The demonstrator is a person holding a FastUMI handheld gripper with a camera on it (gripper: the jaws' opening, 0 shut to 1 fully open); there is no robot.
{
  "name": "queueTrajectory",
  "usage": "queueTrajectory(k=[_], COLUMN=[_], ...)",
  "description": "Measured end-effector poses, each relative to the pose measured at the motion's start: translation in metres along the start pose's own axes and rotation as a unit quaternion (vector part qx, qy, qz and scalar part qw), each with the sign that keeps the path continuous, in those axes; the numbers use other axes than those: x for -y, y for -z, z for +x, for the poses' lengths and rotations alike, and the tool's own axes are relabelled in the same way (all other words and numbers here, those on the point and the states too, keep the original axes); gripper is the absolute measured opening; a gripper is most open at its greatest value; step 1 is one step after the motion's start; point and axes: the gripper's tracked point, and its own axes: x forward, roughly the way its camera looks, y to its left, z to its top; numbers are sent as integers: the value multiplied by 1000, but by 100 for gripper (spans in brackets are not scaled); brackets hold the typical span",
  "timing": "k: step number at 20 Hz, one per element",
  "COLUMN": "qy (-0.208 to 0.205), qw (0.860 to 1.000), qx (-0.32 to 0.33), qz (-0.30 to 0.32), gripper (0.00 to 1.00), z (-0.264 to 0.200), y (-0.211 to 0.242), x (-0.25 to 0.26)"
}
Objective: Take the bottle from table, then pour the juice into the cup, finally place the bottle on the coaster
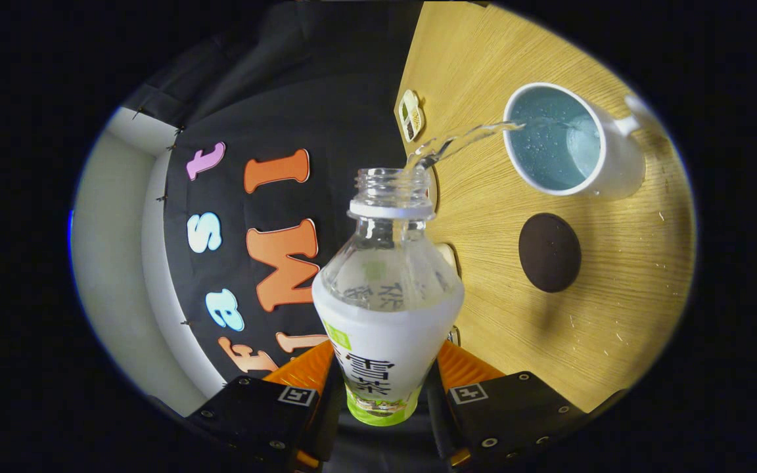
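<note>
Pouring observed: bottle [388, 309] clamped between both fingers of gripper [384, 394], uncapped, tipped toward cup [559, 141]. Clear stream [464, 138] seen arcing from bottle mouth into cup, right of neck and far. Cup partly filled, standing on wooden table [615, 315]. Dark round coaster [549, 251] noted nearer than cup, just beside it, unoccupied.

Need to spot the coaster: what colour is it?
Dark brown coaster, plain, gripper view.

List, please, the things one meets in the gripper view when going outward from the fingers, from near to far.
Gripper, shut on the bottle → stream of liquid leaving the bottle's open mouth → cup on the table. The dark round coaster lies off to the side of this line.
</note>
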Motion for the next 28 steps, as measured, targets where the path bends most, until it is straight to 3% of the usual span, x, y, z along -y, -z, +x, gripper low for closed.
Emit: queueTrajectory(k=[28], qy=[-12], qw=[999], qx=[-9], qz=[50], gripper=[59], z=[1], y=[9], x=[-25])
